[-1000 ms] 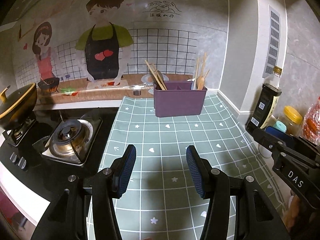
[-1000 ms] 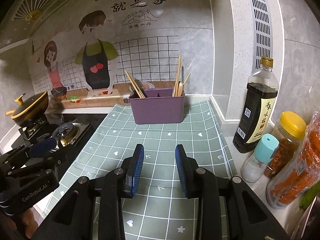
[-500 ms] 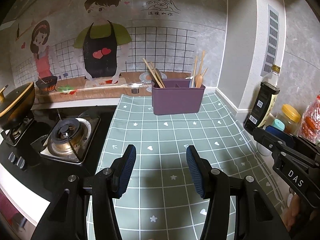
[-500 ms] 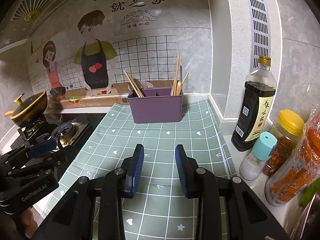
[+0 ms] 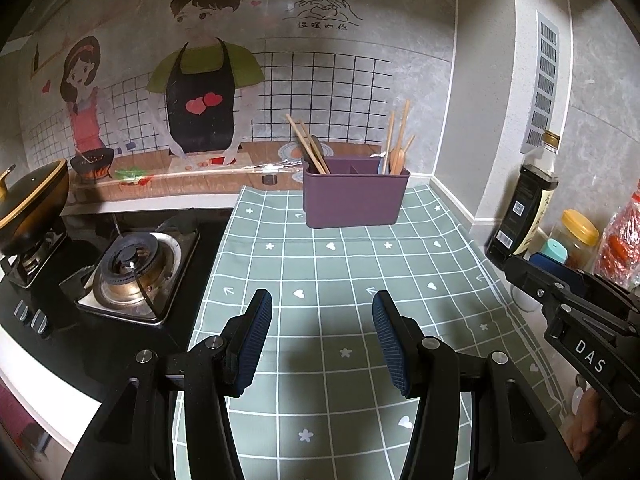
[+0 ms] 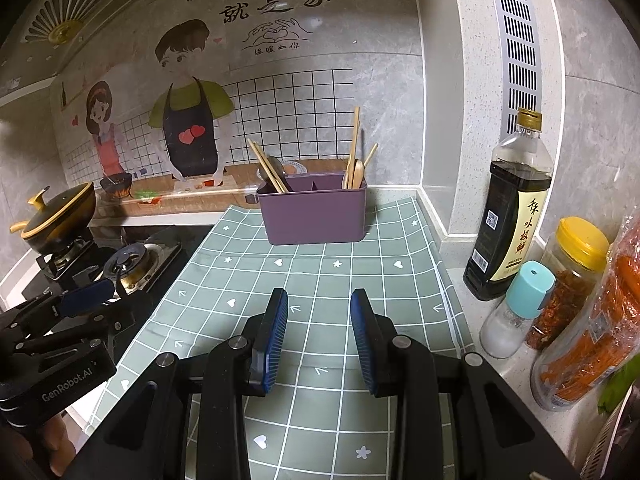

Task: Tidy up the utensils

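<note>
My left gripper (image 5: 322, 336) is hovering with its jaws spread wide and nothing between them, over the green checked mat (image 5: 352, 264). My right gripper (image 6: 319, 334) is hanging alongside it, jaws parted more narrowly, likewise holding nothing.

Straight ahead of both tools, well apart from the fingertips, the purple utensil holder (image 5: 354, 196) is standing upright at the far end of the mat, near the back wall. Chopsticks (image 5: 306, 144) are leaning out of its left compartment; wooden utensils (image 5: 398, 142) are rising from its right compartment.

Bare mat is lying between my fingertips and the holder. To the left of my left gripper the mat's edge is meeting the black stovetop, with a gas burner (image 5: 134, 264) just beyond it and a lidded pot (image 5: 30, 204) farther left. To the right of my right gripper the mat's edge is running near a dark sauce bottle (image 6: 510, 216), a blue-capped shaker (image 6: 514, 312) and a yellow-lidded jar (image 6: 570, 276), all crowding the side wall.
</note>
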